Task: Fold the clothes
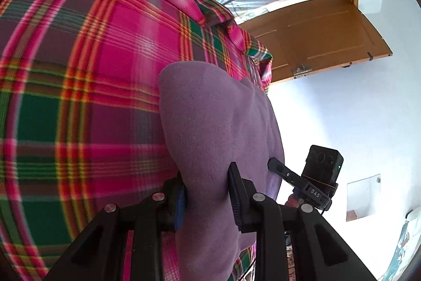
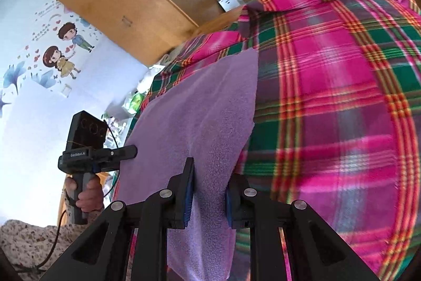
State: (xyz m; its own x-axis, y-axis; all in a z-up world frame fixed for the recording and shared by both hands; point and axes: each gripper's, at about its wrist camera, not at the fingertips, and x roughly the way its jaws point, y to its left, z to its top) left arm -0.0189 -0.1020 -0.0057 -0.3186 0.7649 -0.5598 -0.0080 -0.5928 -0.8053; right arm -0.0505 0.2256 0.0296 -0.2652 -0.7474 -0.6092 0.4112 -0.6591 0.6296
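Left wrist view: left gripper (image 1: pixel 208 191), jaws closed onto a bunched edge of the purple cloth (image 1: pixel 215 123); the cloth is held up over the plaid bedspread (image 1: pixel 79 70), its far part draped toward the bed's right edge. The right gripper (image 1: pixel 273 165) is seen just beside the cloth's right side, under a brown door (image 1: pixel 315 30).
Right wrist view: right gripper (image 2: pixel 209 191), jaws closed on the near edge of the purple cloth (image 2: pixel 200 109), which is stretched flat and taut away from it above the plaid bedspread (image 2: pixel 329 96). The left gripper (image 2: pixel 131 152) is seen at the cloth's left edge, held by a hand (image 2: pixel 88 195).
Step judged: a fold being carried over. Both held corners are best kept level and equally tensioned, brought to the far edge together, and laid down with edges matched before the jaws are released
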